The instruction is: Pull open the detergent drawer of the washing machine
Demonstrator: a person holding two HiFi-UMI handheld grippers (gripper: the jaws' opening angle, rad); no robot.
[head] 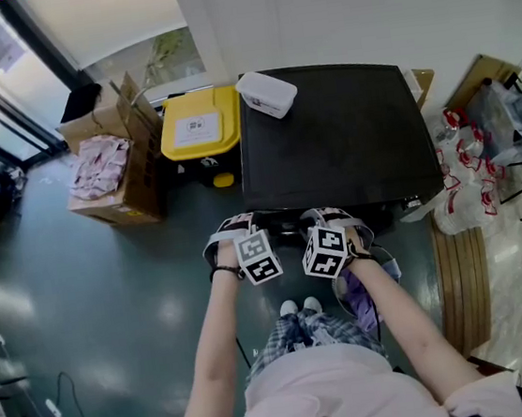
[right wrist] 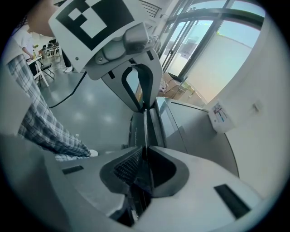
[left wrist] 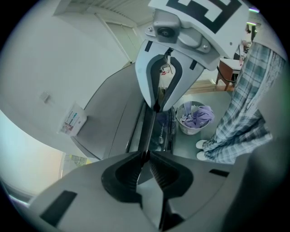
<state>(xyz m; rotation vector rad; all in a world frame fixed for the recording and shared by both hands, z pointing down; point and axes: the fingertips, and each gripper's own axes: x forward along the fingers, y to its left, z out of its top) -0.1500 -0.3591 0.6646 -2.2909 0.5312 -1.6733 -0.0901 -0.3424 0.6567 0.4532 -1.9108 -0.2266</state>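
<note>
The dark-topped washing machine (head: 337, 137) stands right in front of me. Both grippers sit side by side at its upper front edge. In the left gripper view, a thin dark strip, the detergent drawer front (left wrist: 148, 131), runs from my left gripper (left wrist: 146, 154) over to the right gripper (left wrist: 156, 107). The left gripper is shut on this strip. In the right gripper view, my right gripper (right wrist: 145, 150) is shut on the same strip (right wrist: 146, 127), and the left gripper (right wrist: 145, 107) pinches it farther along. In the head view the left gripper (head: 233, 227) and right gripper (head: 334, 216) hide the drawer.
A white lidded box (head: 267, 93) lies on the machine's top. A yellow-lidded bin (head: 199, 124) and open cardboard boxes (head: 114, 164) stand to the left. A basket of purple laundry (left wrist: 195, 118) sits on the floor by my feet. A wooden bench (head: 464, 282) and plastic bags (head: 463, 164) are on the right.
</note>
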